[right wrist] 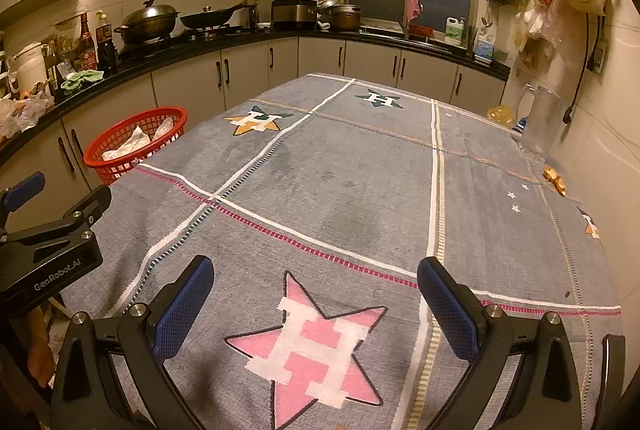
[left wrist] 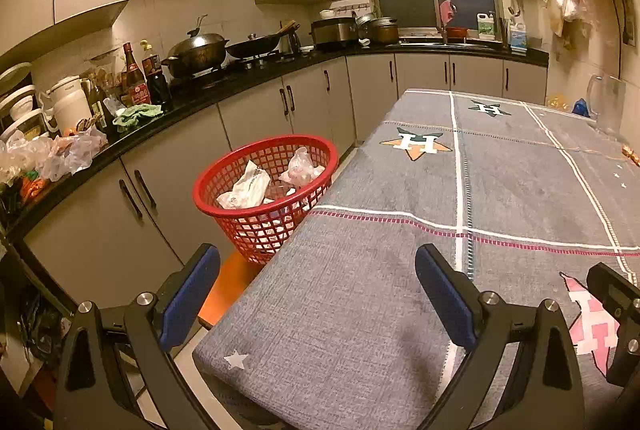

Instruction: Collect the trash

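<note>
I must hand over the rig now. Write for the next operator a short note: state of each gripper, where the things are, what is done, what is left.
Left gripper: open, empty, over the table's near left corner.
Right gripper: open, empty, above the pink star on the tablecloth.
Red basket: beside the table's left edge, on an orange surface, already holding crumpled white trash.
Done: the middle of the table shows no trash.
Left: small orange-gold pieces by the right edge near the wall, and a yellow wrapper at the far right corner; whether these are trash I cannot tell.
</note>
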The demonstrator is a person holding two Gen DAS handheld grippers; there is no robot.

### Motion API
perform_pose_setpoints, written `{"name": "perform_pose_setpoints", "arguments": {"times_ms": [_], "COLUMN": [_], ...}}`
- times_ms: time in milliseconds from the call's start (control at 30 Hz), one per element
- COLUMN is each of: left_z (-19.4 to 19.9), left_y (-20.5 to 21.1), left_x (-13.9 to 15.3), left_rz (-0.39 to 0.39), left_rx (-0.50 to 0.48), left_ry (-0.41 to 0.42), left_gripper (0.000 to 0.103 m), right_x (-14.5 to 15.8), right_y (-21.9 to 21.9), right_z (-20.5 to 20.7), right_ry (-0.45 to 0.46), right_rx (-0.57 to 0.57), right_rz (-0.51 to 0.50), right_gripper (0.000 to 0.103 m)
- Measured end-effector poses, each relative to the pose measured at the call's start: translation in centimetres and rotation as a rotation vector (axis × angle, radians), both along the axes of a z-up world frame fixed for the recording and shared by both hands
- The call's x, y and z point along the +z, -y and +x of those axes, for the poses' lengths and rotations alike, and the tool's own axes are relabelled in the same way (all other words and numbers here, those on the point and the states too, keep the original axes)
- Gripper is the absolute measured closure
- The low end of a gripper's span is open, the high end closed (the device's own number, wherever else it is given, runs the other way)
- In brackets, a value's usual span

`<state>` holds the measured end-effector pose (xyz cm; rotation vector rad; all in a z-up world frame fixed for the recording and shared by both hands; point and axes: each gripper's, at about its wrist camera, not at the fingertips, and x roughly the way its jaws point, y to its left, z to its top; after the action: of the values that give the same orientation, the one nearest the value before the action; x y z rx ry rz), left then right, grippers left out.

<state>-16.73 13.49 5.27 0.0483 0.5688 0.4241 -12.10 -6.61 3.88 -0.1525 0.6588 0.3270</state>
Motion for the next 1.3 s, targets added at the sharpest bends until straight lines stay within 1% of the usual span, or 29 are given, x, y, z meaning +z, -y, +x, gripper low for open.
{"name": "perform_pose_setpoints", "arguments": {"times_ms": [600,833,1033,1133,1233,1300], "left_z": [0.5,1.2,2.2,3.0,4.5,6.1], "left_y": [0.3,1.2,2.8,4.2,6.1,7.6], "left_x": [0.2,0.6,1.1,1.7,2.2,2.1], "left_rz": [0.008,0.014,0.023,0.028,0.008,-0.016], "left_rx": [-0.017,-0.047,-0.103,-0.152,-0.231,-0.303], "left_ry": [-0.003,0.003,0.007,0.008,-0.005,-0.043], "left_gripper": [0.005,0.005,0.005,0.005,0.005,0.005], "right_x": [-0.2,-0.2,0.1,0.2,0.1,-0.1], "right_y": [0.4,1.9,3.9,5.3,7.4,8.5], "right_z": [0.3,0.9,1.6,2.3,3.6,4.6], "right_ry": [-0.015,-0.033,-0.039,-0.054,-0.077,-0.102], "right_rx": [-0.011,-0.057,-0.116,-0.144,-0.209,-0.252], "right_rz": [0.008,0.034,0.052,0.066,0.067,0.048], "right_gripper": [0.000,0.000,0.000,0.000,0.000,0.000]}}
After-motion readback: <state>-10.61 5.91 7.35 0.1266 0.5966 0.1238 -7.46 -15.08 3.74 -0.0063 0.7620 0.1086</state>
